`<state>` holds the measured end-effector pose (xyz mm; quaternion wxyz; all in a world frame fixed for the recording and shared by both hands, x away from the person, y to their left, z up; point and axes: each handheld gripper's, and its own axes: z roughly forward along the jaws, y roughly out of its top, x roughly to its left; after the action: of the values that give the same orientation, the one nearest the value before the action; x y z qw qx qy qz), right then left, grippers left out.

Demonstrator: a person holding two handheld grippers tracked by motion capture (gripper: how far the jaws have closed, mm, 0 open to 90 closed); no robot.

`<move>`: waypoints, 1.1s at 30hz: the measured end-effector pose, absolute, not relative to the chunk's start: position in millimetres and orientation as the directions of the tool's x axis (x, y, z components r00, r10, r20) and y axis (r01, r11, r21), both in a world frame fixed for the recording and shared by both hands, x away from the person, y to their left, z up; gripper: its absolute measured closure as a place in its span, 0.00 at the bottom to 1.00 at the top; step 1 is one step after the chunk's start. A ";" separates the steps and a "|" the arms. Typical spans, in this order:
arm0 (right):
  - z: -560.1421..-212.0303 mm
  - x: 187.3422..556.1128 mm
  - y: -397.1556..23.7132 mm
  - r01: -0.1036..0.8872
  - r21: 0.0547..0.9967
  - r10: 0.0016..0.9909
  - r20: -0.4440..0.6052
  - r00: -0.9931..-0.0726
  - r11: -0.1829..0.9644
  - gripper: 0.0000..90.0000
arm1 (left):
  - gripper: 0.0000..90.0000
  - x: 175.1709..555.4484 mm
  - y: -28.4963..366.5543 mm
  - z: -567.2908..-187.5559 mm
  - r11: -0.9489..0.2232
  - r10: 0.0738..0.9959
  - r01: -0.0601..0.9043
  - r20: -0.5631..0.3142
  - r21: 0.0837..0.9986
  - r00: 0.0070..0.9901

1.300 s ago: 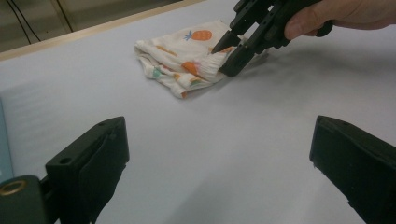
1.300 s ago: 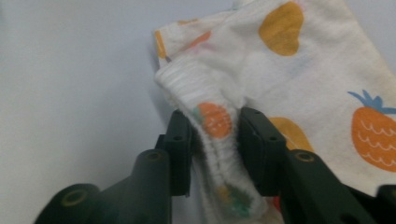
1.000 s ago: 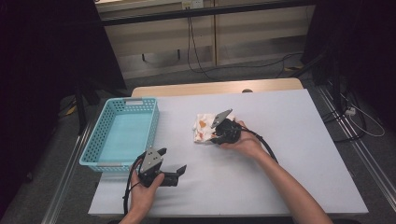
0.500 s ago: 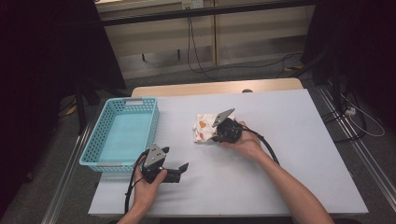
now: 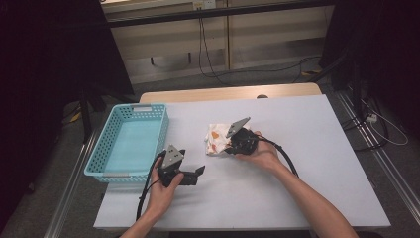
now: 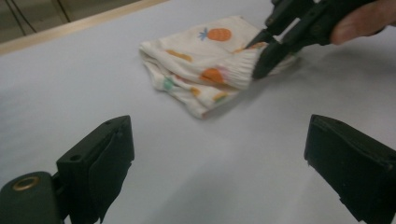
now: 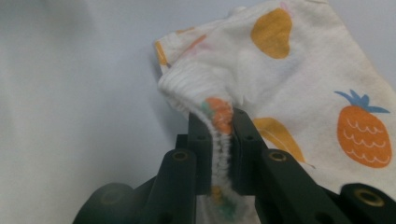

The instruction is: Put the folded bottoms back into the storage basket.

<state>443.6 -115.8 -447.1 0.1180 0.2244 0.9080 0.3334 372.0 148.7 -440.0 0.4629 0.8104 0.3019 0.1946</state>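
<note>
A small folded white cloth (image 5: 214,139) printed with orange fruit lies near the middle of the white table (image 5: 307,148). My right gripper (image 5: 229,145) is shut on its ribbed edge; in the right gripper view the cloth (image 7: 299,79) is pinched between the two jaws of that gripper (image 7: 220,140). My left gripper (image 5: 198,172) rests low on the table near the front left, open and holding nothing. From the left gripper view the cloth (image 6: 205,70) lies ahead, between the wide-apart jaws of the left gripper (image 6: 219,163), with the right gripper (image 6: 261,58) clamped on its right edge.
A light blue plastic basket (image 5: 130,144) stands at the table's left edge, with nothing in it. Black cables trail from both grippers toward the front. A wooden strip (image 5: 228,93) borders the table's far edge.
My left gripper has slid a little to the right along the table's front. The right gripper stays clamped on the cloth, nearly still.
</note>
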 end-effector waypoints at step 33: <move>-445.3 409.3 -117.1 0.312 0.682 0.455 -0.033 -0.890 0.661 0.90 | 0.14 448.1 107.9 -434.9 -0.383 0.684 0.327 0.028 0.864 0.729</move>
<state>409.3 -117.1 -445.3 0.1008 0.2117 0.9058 0.3529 448.1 107.9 -434.9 0.4592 0.8083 0.3127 0.1948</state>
